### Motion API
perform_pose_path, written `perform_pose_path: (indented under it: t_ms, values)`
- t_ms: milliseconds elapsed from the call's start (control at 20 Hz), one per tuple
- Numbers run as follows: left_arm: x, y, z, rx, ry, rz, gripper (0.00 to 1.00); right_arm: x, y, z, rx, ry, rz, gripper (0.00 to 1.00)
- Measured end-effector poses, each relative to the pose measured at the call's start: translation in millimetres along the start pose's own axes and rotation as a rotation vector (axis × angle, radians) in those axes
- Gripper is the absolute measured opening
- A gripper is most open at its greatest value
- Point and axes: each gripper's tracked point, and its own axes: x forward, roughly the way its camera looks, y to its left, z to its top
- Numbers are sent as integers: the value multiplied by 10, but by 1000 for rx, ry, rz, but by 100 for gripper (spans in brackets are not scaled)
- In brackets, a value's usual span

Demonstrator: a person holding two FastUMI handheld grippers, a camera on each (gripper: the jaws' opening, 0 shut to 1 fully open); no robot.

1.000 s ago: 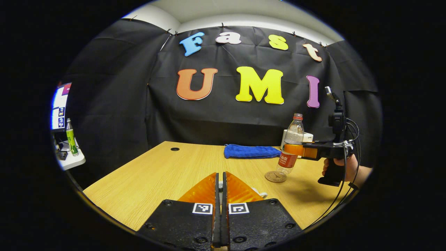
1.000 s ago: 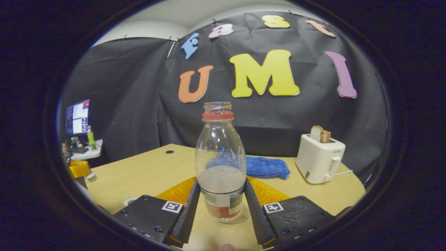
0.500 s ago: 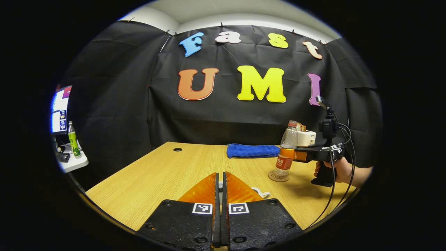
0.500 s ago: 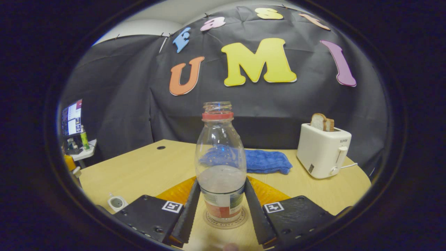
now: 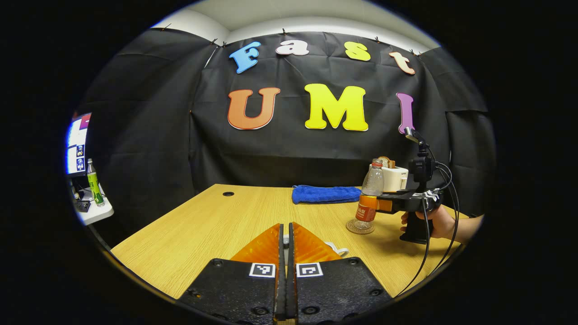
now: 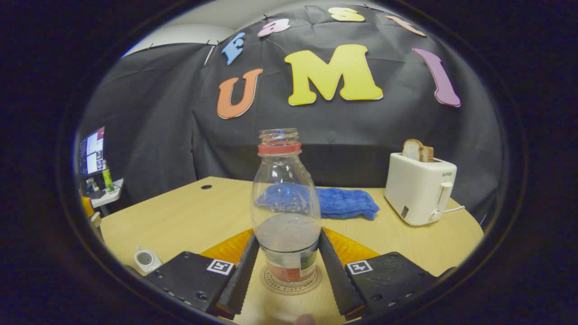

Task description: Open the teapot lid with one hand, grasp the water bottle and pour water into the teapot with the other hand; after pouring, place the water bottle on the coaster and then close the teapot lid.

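Setting bottle (image 6: 286, 212) on coaster (image 6: 292, 282), lower centre of right gripper view. Right gripper (image 6: 286, 266) pinching bottle at label; release only once base flat, then back straight off. Left gripper (image 5: 285, 271) pressed together, lid grip hidden, can't tell.

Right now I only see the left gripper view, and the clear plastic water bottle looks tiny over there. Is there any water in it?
Observer: Yes. In the right gripper view the clear plastic water bottle is close up, and water fills less than its lower half.
Operator: Is its cap on?
Observer: No. The neck is open, with just a red ring under the mouth.
Operator: Is the right gripper squeezing it?
Observer: Both fingers of the right gripper lie against the bottle's label, one on each side.
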Motion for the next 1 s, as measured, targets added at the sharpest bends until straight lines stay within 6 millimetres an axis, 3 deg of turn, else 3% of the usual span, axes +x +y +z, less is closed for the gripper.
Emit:
perform_pose_path:
  t_ms: [200, 400, 850, 1000]
  values:
    - [-3, -5, -9, -2, 3, 0, 3, -30, 43, -36, -9, 18, 8, 95]
    - [16, -46, 1, -3, -3, -8, 3, -249, 33, 21, 9, -2, 7, 96]
    - [257, -456, -35, 10, -5, -70, 3, -1152, -83, 132, -71, -123, -64, 93]
    - [359, -565, -48, 16, -7, -81, 3, -1411, -138, 135, -105, -169, -102, 96]
